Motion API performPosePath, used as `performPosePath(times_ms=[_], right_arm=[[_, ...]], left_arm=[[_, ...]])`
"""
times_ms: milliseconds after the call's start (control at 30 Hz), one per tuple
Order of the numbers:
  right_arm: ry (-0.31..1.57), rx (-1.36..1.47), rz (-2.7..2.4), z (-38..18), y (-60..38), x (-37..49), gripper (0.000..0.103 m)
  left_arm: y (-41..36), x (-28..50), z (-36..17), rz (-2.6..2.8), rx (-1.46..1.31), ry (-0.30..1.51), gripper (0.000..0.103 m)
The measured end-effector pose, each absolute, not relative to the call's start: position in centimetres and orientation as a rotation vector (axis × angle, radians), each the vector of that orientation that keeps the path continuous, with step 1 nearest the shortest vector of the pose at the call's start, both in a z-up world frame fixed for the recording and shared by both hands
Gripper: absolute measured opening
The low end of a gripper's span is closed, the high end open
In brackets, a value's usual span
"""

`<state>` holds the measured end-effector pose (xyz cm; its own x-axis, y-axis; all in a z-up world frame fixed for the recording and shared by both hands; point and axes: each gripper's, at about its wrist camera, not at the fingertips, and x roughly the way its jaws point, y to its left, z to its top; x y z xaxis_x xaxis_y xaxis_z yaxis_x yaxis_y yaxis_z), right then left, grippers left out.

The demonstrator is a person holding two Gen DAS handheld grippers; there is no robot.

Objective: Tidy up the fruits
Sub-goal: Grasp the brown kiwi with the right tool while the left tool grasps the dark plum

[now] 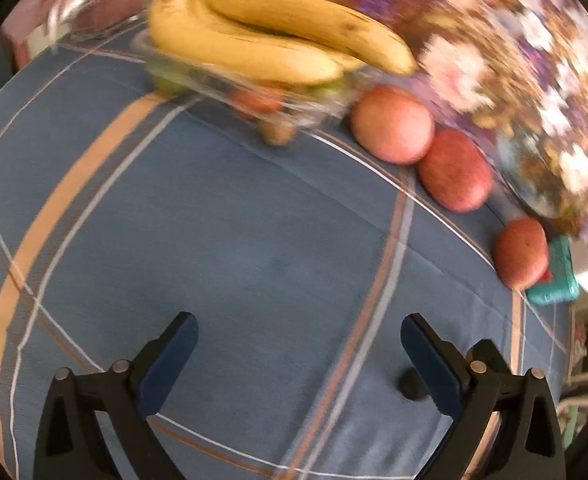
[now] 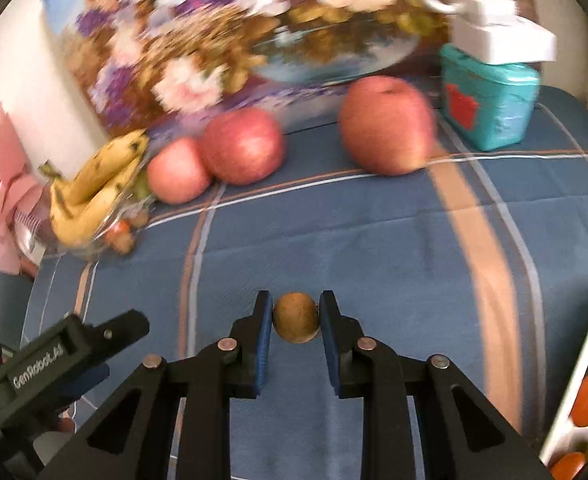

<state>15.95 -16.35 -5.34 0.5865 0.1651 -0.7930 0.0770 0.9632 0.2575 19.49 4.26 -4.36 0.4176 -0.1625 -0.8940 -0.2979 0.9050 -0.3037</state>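
Right wrist: right gripper point(image 2: 296, 317) clamping kiwi point(image 2: 296, 317)

Only one piece of text can be read: "GenRobot.AI", in pale letters on the black body of the left claw point(image 2: 94, 344), which shows at the lower left, beside the right claw point(image 2: 296, 316). The teal box point(image 2: 490, 96), far ahead and to the right of that claw, bears a red mark with no legible writing. The left wrist view shows no readable text.

Fruit under bananas point(image 1: 270, 36) in clear bowl point(image 1: 314, 114) blurred; white tray point(image 2: 574, 384) cut off at edge.
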Motion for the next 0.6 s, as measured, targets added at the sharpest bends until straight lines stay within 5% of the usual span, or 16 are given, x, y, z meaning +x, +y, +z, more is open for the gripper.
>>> performPosePath(times_ms=[233, 433, 500, 600], right_arm=[[0.920, 0.320, -0.037, -4.1, -21.0, 14.9, 0.025], [0.912, 0.312, -0.038, -3.4, -22.0, 14.8, 0.025], [0.913, 0.311, -0.032, -3.4, -22.1, 14.9, 0.025], [0.917, 0.302, -0.026, -3.4, -21.9, 14.8, 0.025]], left_arm=[[-1.6, 19.8, -4.5, -0.098, -0.358, 1.193, 0.086], [-4.5, 19.7, -5.0, -0.135, -0.284, 1.207, 0.061], [-4.7, 19.7, -4.9, -0.149, -0.289, 1.213, 0.044], [-5.1, 19.6, -5.1, -0.170, -0.300, 1.221, 0.031]])
